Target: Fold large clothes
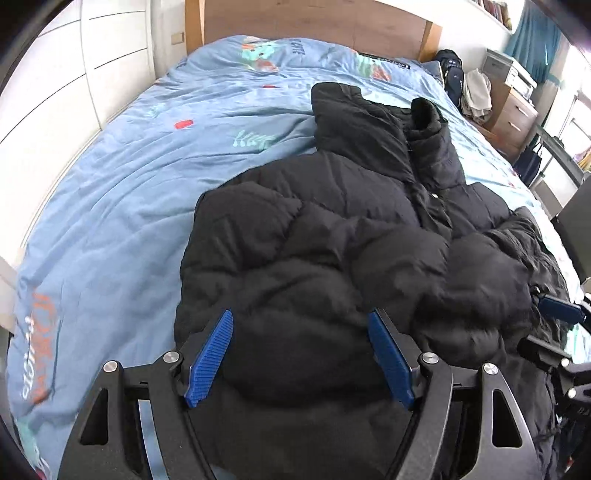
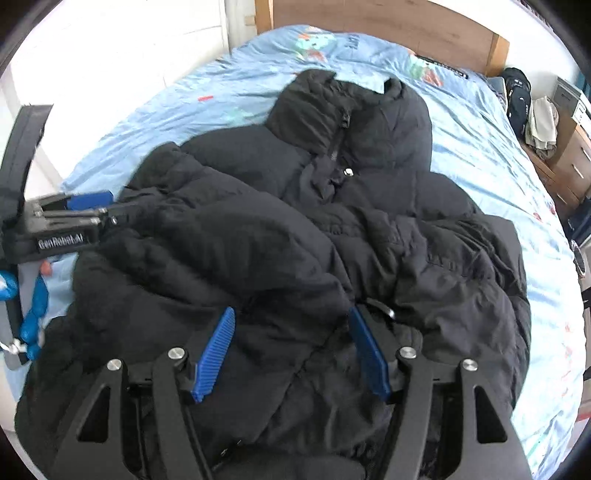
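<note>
A black puffer jacket (image 1: 332,266) lies front-up on the bed, its collar (image 2: 343,110) towards the headboard and a sleeve folded across the chest. My left gripper (image 1: 300,315) hangs over the jacket's left part, jaws wide apart, its blue pads (image 1: 212,358) clear of the fabric bulging below. In the right wrist view the left gripper (image 2: 110,214) stands at the jacket's left edge. My right gripper (image 2: 291,312) is open over the lower middle of the jacket, with padded fabric under and between its pads (image 2: 216,354). It shows at the right edge of the left wrist view (image 1: 546,328).
The bed has a light blue printed duvet (image 1: 129,184) and a wooden headboard (image 1: 314,22). White wardrobe doors (image 1: 74,74) stand left of the bed. To the right are a backpack (image 2: 517,96), a heap of clothes (image 2: 543,122) and a wooden nightstand (image 2: 572,166).
</note>
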Motion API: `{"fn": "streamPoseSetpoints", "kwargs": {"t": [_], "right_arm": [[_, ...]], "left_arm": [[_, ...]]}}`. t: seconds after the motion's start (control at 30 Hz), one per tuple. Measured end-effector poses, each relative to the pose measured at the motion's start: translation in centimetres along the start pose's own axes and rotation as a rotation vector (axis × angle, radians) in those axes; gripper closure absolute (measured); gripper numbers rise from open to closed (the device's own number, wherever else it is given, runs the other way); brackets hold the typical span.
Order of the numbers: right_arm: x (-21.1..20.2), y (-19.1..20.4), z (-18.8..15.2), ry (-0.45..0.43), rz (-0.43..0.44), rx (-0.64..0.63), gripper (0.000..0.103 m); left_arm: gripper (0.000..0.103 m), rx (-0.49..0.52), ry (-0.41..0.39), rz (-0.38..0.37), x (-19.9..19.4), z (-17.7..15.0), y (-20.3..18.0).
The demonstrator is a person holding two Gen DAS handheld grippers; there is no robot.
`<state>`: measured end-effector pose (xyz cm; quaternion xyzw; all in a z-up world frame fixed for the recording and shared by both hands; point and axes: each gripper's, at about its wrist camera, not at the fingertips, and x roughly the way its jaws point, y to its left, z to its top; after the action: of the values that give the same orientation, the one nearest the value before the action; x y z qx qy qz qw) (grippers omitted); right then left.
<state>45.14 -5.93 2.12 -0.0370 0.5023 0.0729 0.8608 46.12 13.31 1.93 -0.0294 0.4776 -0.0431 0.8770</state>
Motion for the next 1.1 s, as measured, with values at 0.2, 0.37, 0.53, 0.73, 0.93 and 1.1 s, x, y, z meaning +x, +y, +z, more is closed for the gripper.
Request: {"fn": "streamPoseSetpoints", "kwargs": {"t": [0.2, 0.37, 0.53, 0.73, 0.93, 1.1], "right_arm": [[-0.7, -0.5, -2.0, 0.016, -0.02, 0.024, 0.039], [0.4, -1.0, -3.6, 0.049, -0.027, 0.059, 0.039], [0.9, -1.1, -4.4, 0.052, -0.039, 0.08, 0.039], [1.3, -0.8, -4.5, 0.047, -0.05, 0.082, 0.039], [1.5, -0.9, -4.8, 0.047, -0.047, 0.086, 0.039], [1.8, -1.0, -5.4, 0.046, -0.042, 0.094, 0.036]], "left_arm": [[0.028, 0.012, 0.016, -0.005, -0.1, -2.1, -1.2], [0.028, 0.003, 0.04, -0.003, 0.3, -3.8, -1.1], [0.027, 0.005, 0.039, 0.004, 0.5, -4.6, -1.1], [0.026, 0.0, 0.036, 0.014, 0.6, -5.2, -1.2], [0.023, 0.0, 0.041, 0.026, 1.0, -5.5, -1.3], [0.021, 0.003, 0.043, 0.04, 1.5, -5.8, -1.5]]}}
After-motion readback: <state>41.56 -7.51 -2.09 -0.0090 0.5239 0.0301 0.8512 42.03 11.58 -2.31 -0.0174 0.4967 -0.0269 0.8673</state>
